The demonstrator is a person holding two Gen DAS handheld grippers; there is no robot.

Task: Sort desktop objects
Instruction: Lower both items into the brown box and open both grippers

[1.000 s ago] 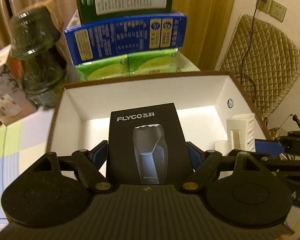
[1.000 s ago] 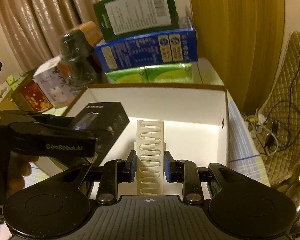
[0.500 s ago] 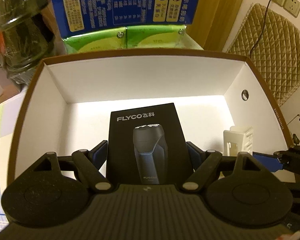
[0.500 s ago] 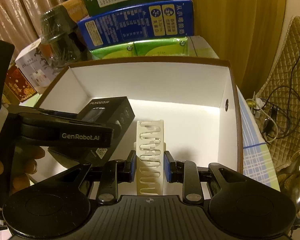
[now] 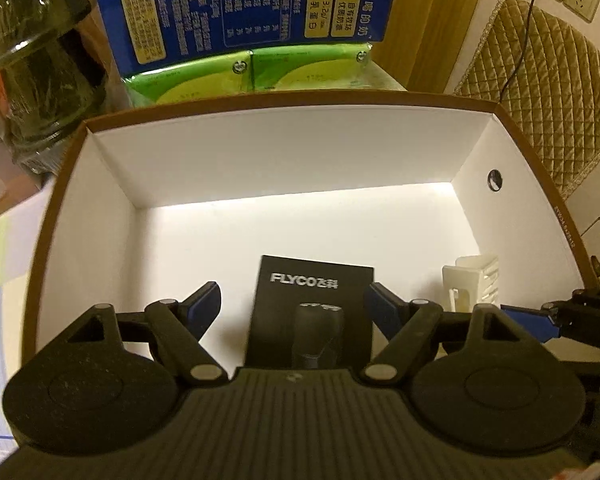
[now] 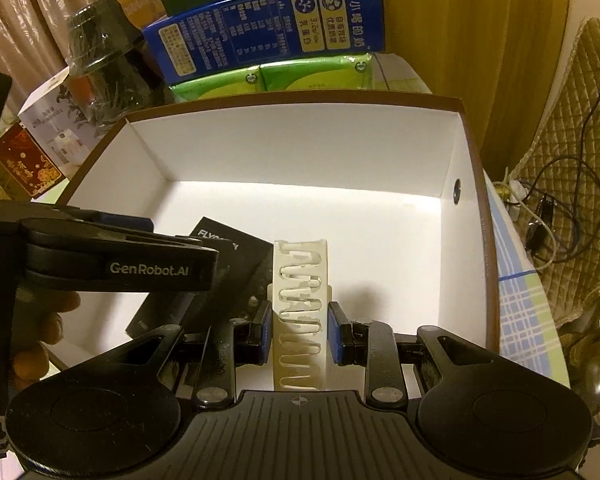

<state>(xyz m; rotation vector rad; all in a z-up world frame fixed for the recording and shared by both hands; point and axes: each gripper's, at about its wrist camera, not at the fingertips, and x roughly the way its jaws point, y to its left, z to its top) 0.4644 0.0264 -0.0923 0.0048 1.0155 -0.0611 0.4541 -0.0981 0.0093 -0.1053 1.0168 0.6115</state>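
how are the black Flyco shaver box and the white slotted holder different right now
The FLYCO shaver box is black and solid, lying released between the left gripper's open jaws. The white slotted holder is pale and perforated, standing between the right gripper's pads. Both are inside the white storage box.

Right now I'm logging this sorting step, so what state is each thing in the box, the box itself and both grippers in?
Left gripper: open, jaws spread clear of the shaver box.
FLYCO shaver box: released, inside the box.
Right gripper: open, a gap at each side of the rack.
White slotted rack: upright in the box, beside the shaver box.
Cardboard box: open-topped.
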